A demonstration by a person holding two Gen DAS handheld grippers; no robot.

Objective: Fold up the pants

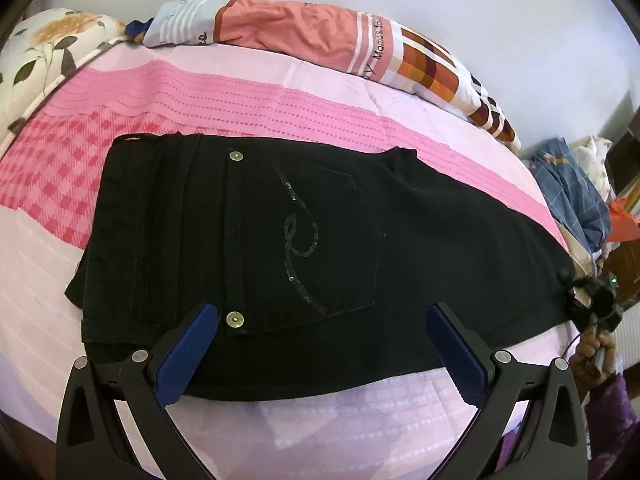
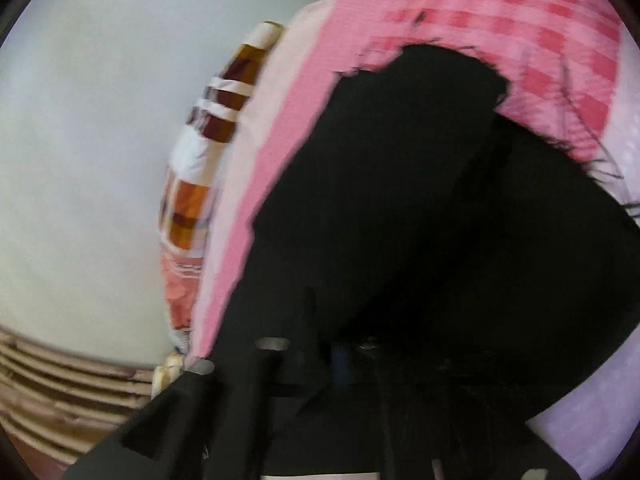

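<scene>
Black denim pants [image 1: 304,248] (sequined pocket) lie flat on pink woven bedspread [image 1: 240,96]. Left gripper [image 1: 320,344] jaws spread; right gripper [image 2: 344,360] jaws pinch the pants fabric.

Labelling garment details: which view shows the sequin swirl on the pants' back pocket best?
Left wrist. The sequin swirl sits sharp and centred on the black pants, between the open left claw. The right wrist view is blurred; the pants there are a featureless dark mass, no swirl visible.

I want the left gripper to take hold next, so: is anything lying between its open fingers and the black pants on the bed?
Nothing visible does. The left gripper hangs open right over the near edge of the black pants, which lie bare on the pink bedspread; the striped pillow sits well behind.
</scene>
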